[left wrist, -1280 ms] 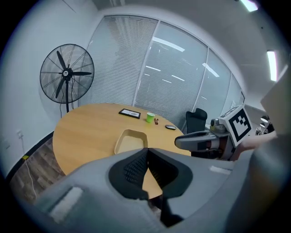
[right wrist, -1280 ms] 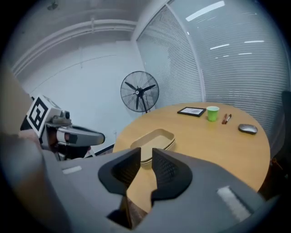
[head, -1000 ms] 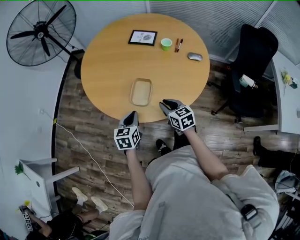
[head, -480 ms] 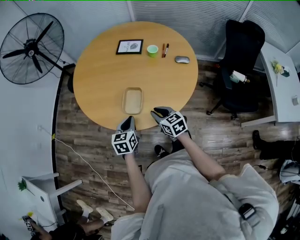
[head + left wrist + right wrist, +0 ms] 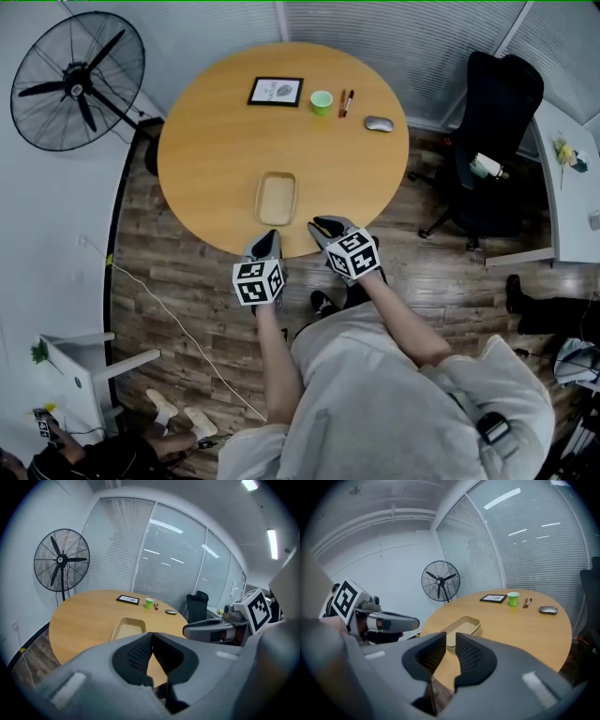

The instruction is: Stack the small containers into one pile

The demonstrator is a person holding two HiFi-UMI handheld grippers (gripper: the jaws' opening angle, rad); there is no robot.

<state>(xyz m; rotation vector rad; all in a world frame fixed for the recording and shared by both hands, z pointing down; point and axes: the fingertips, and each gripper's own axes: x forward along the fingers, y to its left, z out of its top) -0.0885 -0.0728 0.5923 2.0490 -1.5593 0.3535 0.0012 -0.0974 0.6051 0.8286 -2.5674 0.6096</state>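
A stack of shallow beige containers (image 5: 277,197) sits on the round wooden table (image 5: 216,150), close to its near edge. The stack also shows in the left gripper view (image 5: 126,629) and the right gripper view (image 5: 461,627). My left gripper (image 5: 269,238) hovers at the table edge just short of the stack, its jaws (image 5: 151,637) shut with nothing in them. My right gripper (image 5: 323,225) is beside it at the table's rim. Its jaws (image 5: 451,641) have just been closing and keep a narrow gap with nothing in it.
At the far side of the table lie a framed picture (image 5: 276,91), a green cup (image 5: 322,101), two pens (image 5: 344,101) and a mouse (image 5: 379,124). A standing fan (image 5: 80,80) is at the left and a black office chair (image 5: 497,141) at the right.
The head view has shifted a little. My left gripper has edged slightly toward the table edge. The stack and my right gripper keep their places.
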